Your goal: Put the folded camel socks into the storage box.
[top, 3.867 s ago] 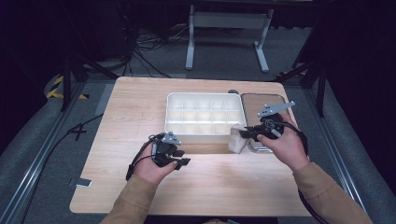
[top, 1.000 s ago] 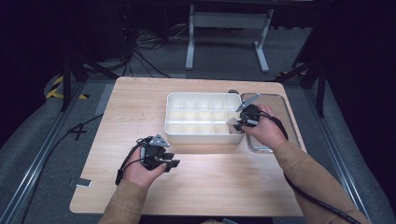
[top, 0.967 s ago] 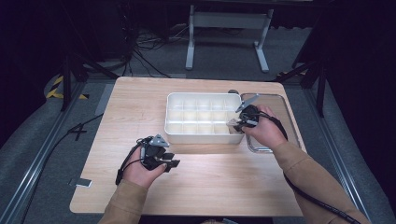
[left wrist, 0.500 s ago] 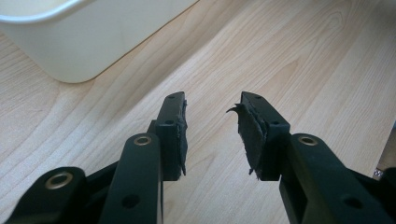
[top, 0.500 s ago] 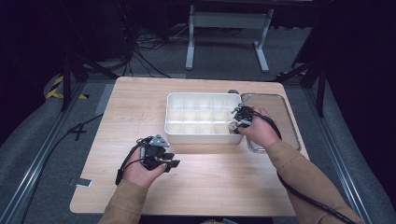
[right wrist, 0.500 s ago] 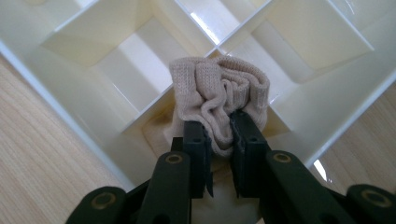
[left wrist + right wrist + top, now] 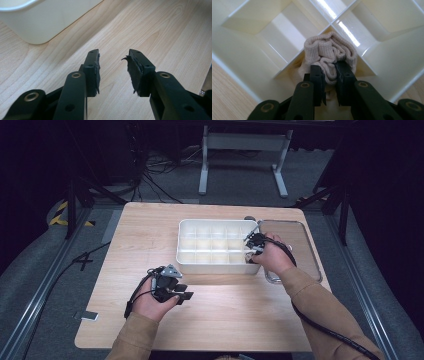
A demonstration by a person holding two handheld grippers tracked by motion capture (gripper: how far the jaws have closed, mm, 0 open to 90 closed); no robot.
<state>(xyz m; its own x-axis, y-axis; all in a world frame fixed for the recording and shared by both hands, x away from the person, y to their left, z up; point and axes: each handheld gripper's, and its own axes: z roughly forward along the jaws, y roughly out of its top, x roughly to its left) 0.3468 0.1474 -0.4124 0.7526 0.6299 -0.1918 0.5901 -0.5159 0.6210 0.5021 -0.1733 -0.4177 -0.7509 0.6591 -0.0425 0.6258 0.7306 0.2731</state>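
A white divided box stands at the table's middle back. My right gripper points down into its near right corner compartment, shut on a rolled cream sock that sits low in that cell of the box. In the right gripper view the sock bulges out past both pads. My left gripper rests low over bare wood in front of the box's left end. It is open with nothing between its fingers, and the box's corner lies ahead to its left.
A metal tray lies right of the box, partly under the right hand. The wooden table has bare room at left and front. A small dark tag lies near the front left edge. Cables trail from both grippers.
My right gripper has carried the sock from in front of the tray to the box, then sunk a little into the near right compartment. The left hand stays put.
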